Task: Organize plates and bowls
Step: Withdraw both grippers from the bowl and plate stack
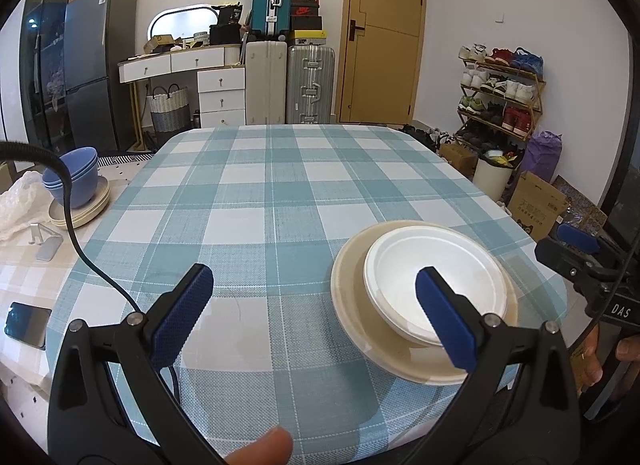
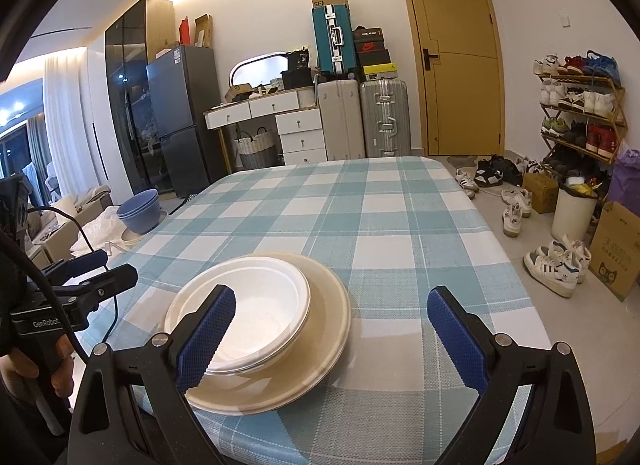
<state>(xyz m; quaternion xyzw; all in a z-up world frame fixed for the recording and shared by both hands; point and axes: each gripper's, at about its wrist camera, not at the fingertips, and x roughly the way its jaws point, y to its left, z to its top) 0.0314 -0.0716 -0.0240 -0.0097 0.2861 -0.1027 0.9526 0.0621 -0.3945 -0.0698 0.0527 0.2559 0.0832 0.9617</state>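
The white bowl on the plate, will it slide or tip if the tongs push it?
The white bowl looks smooth and glossy, so it would probably slide across the tan plate. It is wide and low, so it likely won't tip. It seems rigid, perhaps breakable.

White bowl (image 1: 436, 285) on cream plate (image 1: 356, 305) — left gripper (image 1: 314, 305) agape.

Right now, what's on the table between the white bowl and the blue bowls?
Nothing. In the left wrist view, only bare checked tablecloth stretches from the white bowl on its beige plate to the blue bowls.
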